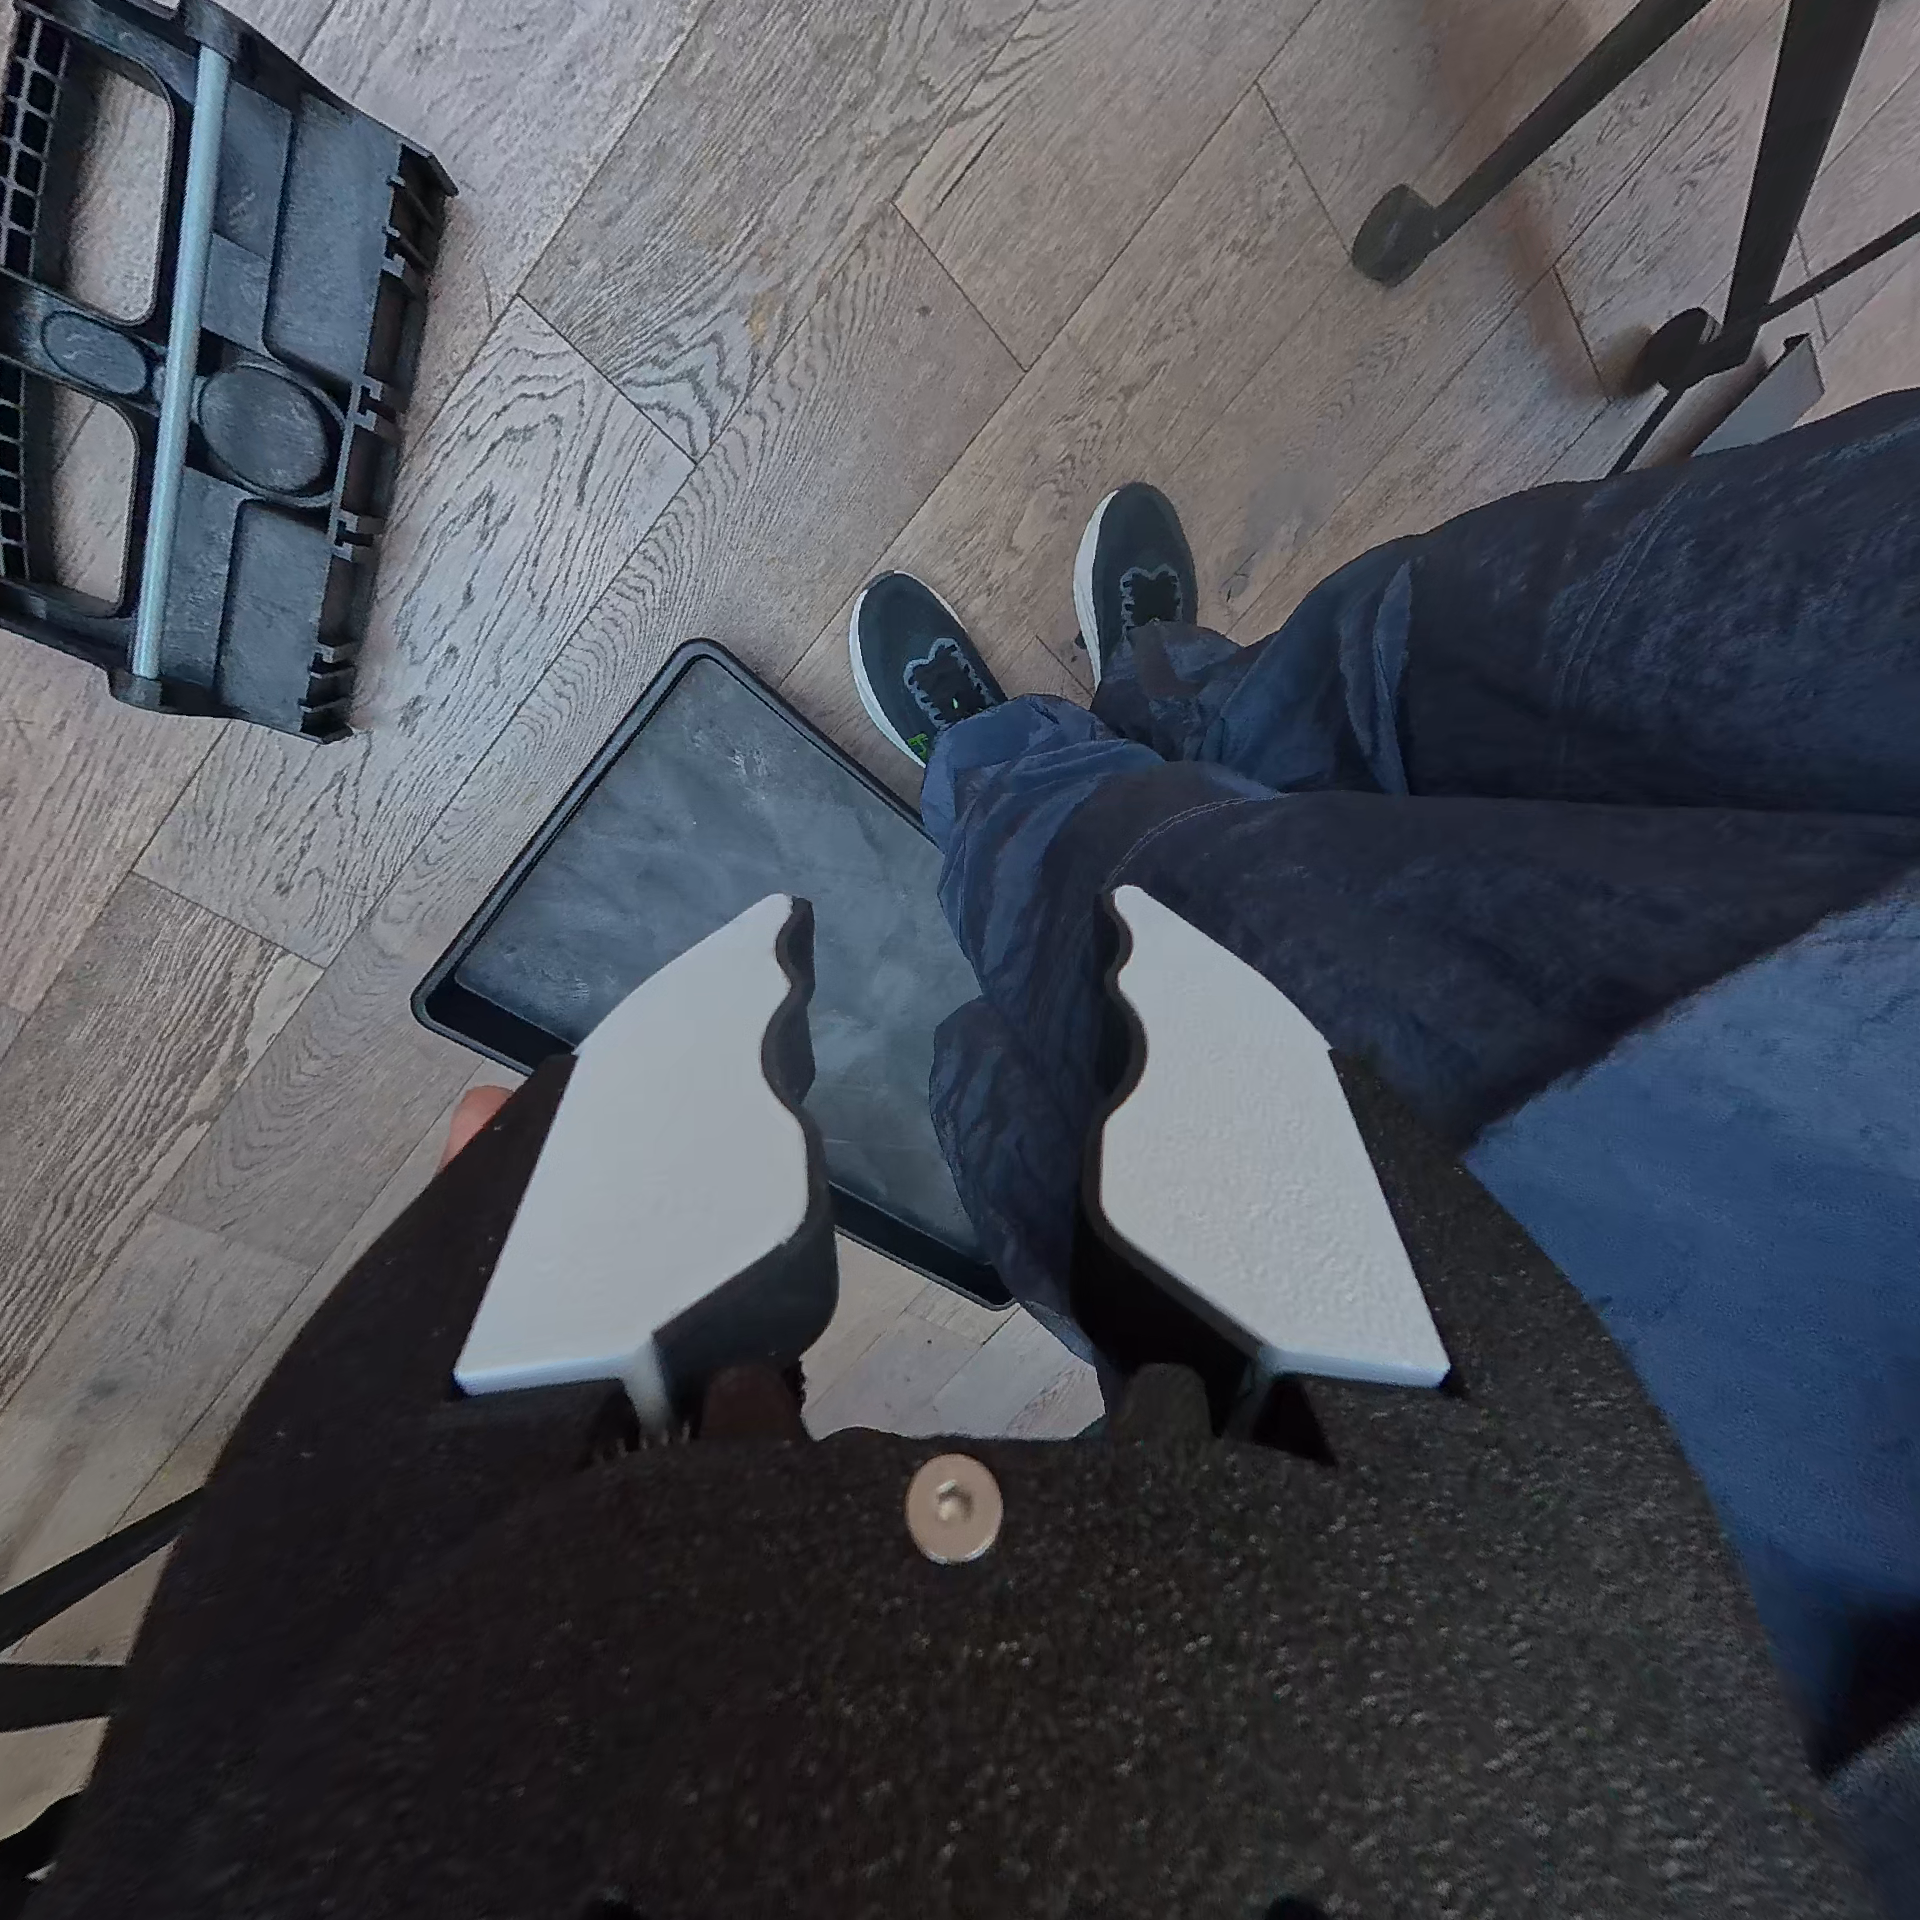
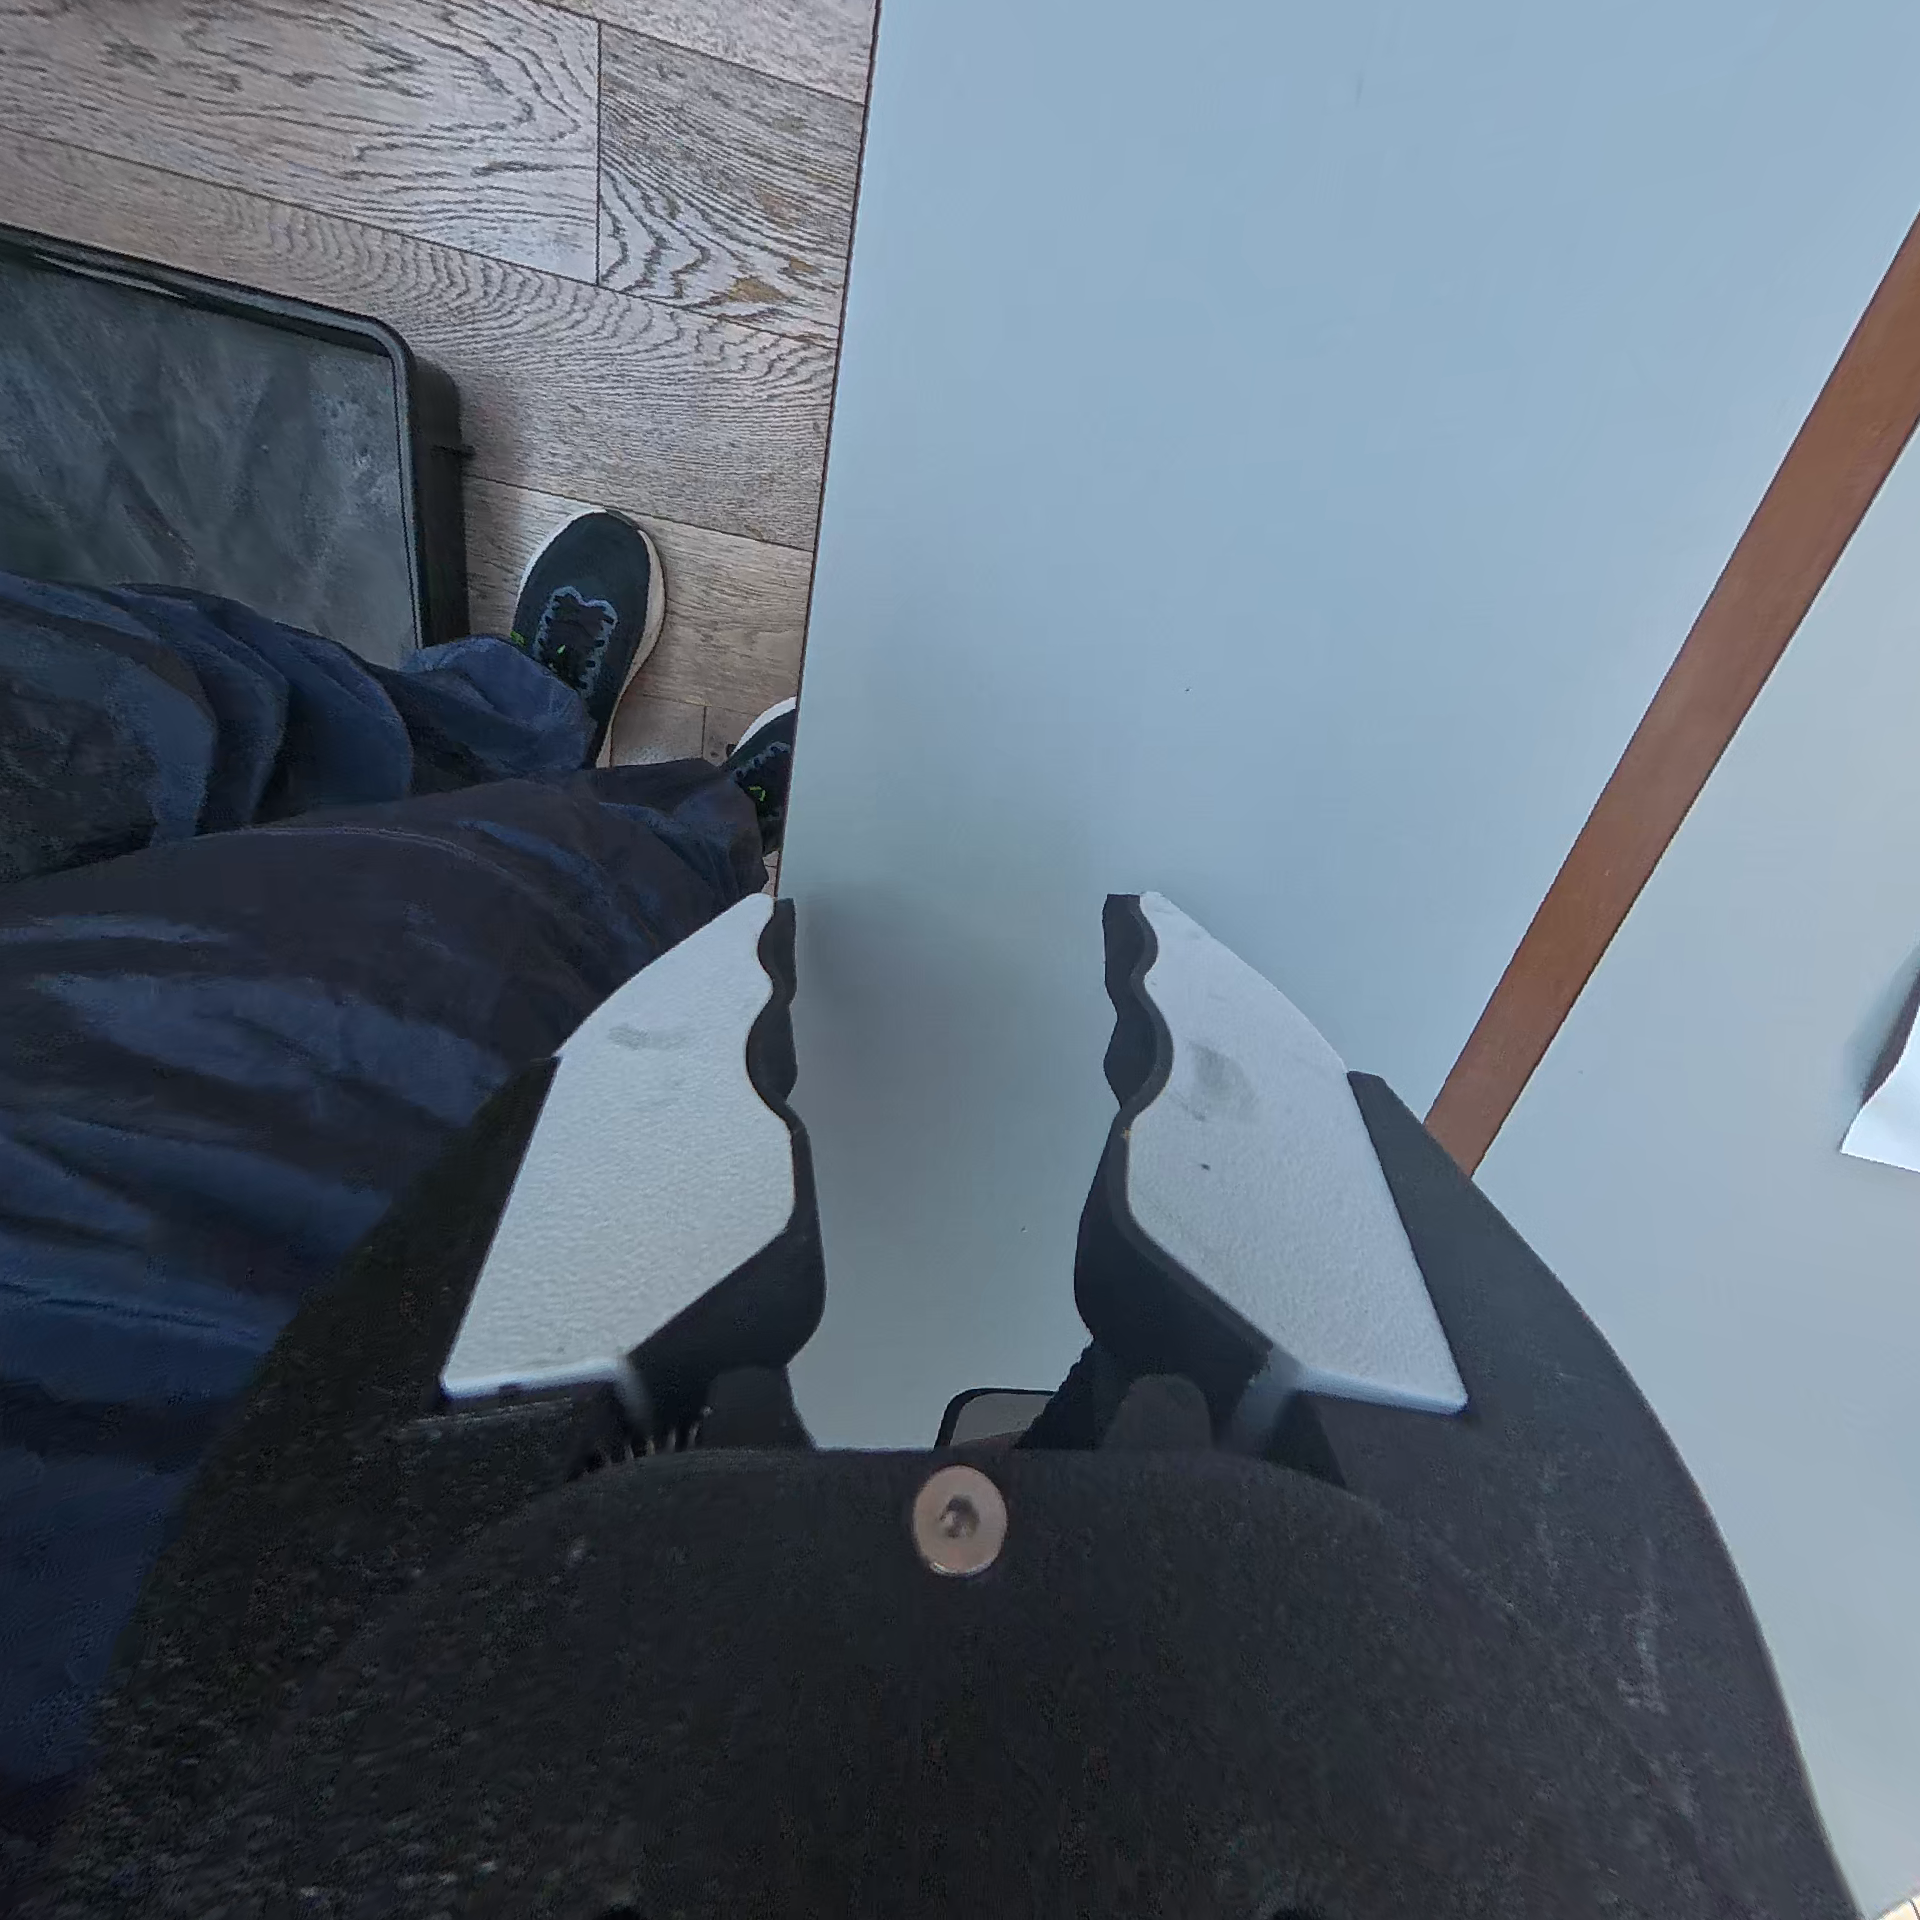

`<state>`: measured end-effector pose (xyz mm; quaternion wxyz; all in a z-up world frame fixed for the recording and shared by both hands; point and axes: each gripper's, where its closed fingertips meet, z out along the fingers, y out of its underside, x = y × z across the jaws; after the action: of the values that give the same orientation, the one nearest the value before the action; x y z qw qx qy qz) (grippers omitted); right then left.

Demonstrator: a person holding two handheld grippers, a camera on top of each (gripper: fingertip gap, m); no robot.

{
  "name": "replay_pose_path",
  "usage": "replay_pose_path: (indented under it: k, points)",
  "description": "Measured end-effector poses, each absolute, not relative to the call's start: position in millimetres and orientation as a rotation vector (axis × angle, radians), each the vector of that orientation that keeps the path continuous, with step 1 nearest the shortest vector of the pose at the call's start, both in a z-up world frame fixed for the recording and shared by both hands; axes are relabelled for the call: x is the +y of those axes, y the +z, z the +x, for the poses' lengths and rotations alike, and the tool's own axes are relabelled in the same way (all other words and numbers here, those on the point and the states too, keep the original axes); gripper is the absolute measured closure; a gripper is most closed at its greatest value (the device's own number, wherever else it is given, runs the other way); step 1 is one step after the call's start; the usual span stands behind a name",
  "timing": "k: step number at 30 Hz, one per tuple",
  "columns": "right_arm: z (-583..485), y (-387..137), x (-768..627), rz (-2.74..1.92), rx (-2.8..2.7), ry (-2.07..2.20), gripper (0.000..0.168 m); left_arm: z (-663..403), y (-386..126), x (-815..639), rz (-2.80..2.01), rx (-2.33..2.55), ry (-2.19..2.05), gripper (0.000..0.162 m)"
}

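Left gripper [image 1: 951, 914] hangs above a person's lap with its two fingers spread apart and nothing between them. Each finger is a flat, pale grey plate with a wavy black rubbery inner edge, set in a coarse black grainy body with one round metal screw [image 1: 954, 1508] at 6 o'clock. A fingertip [image 1: 476, 1117] of the holder peeks out at 9 o'clock beside the body.

Nearest below this gripper lies a dark rectangular tray [image 1: 717, 831] with rounded corners and a scuffed, dull surface, resting on a grey wood-grain plank floor [image 1: 675, 364]. From 3 o'clock, legs in loose dark blue trousers [image 1: 1455, 852] cross over the tray's edge, ending in black shoes with white soles [image 1: 920, 665] near the centre. At 10 o'clock sits a black ribbed plastic frame [image 1: 249, 416] with a metal rod through it. At 1 o'clock stand thin black stand legs [image 1: 1558, 114] with rubber feet.

Right gripper [image 2: 949, 904] is likewise released and empty, its fingers wide apart. It hovers in front of a smooth, pale blue-grey panel [image 2: 1299, 468] that fills the view from 12 to 3 o'clock; whether the tips touch it cannot be told. A brown wooden strip [image 2: 1683, 686] runs diagonally at 3 o'clock. A white paper corner [image 2: 1886, 1122] shows at the right edge. At 9 o'clock the trousers, one shoe and the tray appear again on the plank floor.
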<state>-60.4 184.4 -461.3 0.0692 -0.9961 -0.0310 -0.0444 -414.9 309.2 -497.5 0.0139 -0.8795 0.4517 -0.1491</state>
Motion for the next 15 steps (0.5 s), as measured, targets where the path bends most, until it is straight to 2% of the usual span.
replay_pose_path:
  k: [15]
  points:
    - [-52.2, -457.8, 190.7, -2.973, -0.068, -0.145, 0.110, -399.5, -492.4, 326.2, -2.700, 1.438, -0.456, 0.109]
